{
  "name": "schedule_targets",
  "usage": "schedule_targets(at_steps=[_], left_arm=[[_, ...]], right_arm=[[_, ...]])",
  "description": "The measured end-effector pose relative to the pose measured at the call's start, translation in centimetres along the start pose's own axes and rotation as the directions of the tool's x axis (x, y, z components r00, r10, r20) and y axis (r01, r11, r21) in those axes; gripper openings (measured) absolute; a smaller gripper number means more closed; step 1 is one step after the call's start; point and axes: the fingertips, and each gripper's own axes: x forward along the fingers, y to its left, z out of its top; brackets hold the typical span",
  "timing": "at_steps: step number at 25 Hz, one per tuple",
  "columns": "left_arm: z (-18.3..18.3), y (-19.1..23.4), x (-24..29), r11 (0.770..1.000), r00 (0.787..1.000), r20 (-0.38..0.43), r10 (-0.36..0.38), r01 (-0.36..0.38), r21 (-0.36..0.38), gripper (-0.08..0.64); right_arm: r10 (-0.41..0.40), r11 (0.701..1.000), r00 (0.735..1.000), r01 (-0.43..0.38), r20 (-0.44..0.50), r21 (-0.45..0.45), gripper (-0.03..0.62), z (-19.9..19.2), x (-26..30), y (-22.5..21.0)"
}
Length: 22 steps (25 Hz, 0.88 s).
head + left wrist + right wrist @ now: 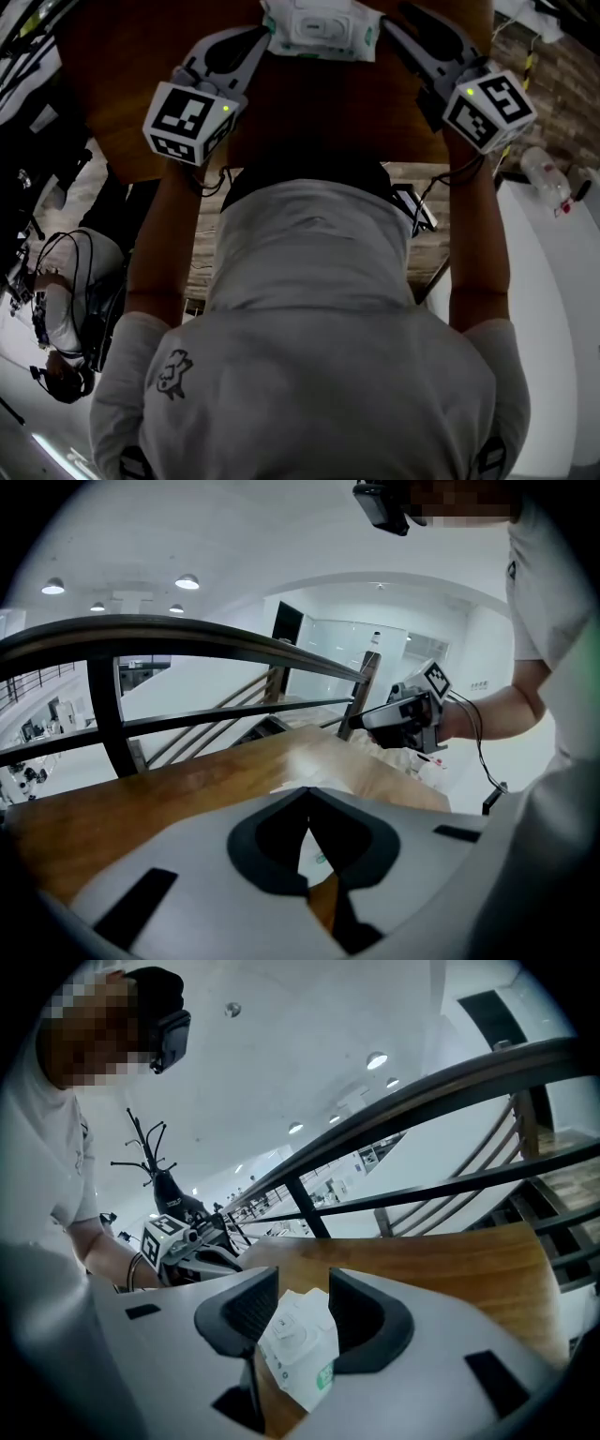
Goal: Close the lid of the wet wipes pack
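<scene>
The wet wipes pack [319, 28] lies on the bench [309, 112], and its lid [321, 24] seems already flat, though it is blurred. The left claw [307, 819] is pressed together and empty; the right claw [302, 1286] stands apart, gripping nothing.

A wooden table [328, 112] fills the top of the head view. Behind it runs a dark metal railing [187, 635] under round ceiling lights [187, 581]. What looks like a clear plastic bottle [547, 178] lies on the white surface [562, 309] at the right.
</scene>
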Motion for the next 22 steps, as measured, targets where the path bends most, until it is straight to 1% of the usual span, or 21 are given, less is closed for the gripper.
schedule_targets(at_steps=[5,11,18,22], left_arm=[[-1.7,0.8,1.2,1.0,0.999,-0.032,0.006,-0.007,-0.022,0.014],[-3.2,1.9,2.5,0.999,0.999,-0.045,0.018,-0.02,-0.05,0.014],[-4.7,2.6,3.9,0.997,0.997,-0.07,0.025,-0.03,-0.071,0.014],[-5.3,2.8,4.7,0.996,0.996,-0.087,0.017,-0.025,-0.085,0.013]], right_arm=[[0.026,0.999,1.0,-0.026,-0.018,0.025,0.16,-1.0,1.7,-0.8],[0.061,0.995,0.997,-0.057,-0.048,0.081,0.16,-2.9,3.6,-2.0],[0.061,0.992,0.992,-0.048,-0.112,0.114,0.16,-5.0,5.3,-3.4],[0.067,0.99,0.99,-0.05,-0.126,0.132,0.16,-5.7,6.2,-4.0]])
